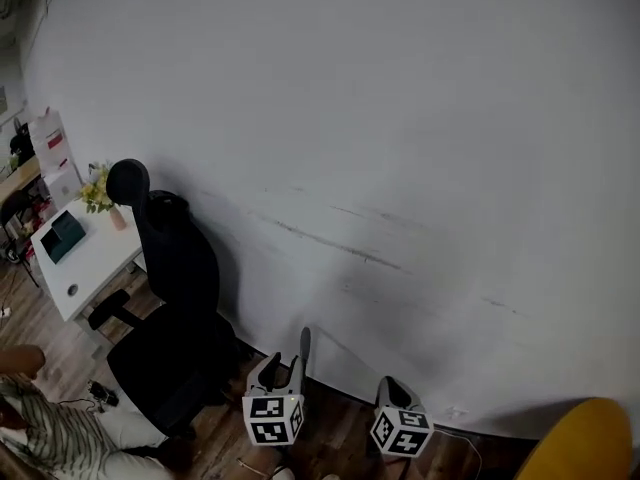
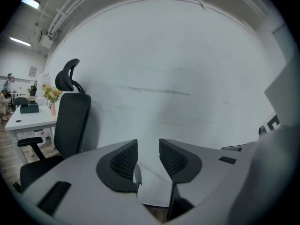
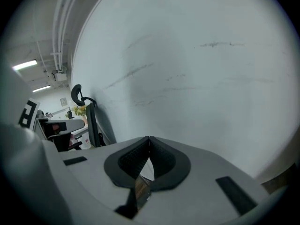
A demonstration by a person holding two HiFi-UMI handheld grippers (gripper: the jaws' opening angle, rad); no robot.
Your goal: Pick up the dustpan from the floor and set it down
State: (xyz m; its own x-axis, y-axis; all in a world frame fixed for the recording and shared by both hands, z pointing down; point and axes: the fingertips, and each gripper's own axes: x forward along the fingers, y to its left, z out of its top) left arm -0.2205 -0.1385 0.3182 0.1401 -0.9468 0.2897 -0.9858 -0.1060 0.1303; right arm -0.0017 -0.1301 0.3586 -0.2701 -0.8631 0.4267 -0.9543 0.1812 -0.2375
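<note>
Chair (image 1: 170, 298) before wall (image 1: 420, 148); desk (image 1: 90, 258) left of chair, flowers (image 1: 97, 196) on desk; left gripper (image 1: 283, 366), right gripper (image 1: 392, 384) right of chair.

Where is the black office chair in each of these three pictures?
Head view: the black office chair stands at lower left, against the wall.
Left gripper view: the chair is at the left, its headrest on top.
Right gripper view: the chair is small, at mid-left, seen edge-on.
Shared landmark: the yellow flowers on the white desk beside it.
</note>
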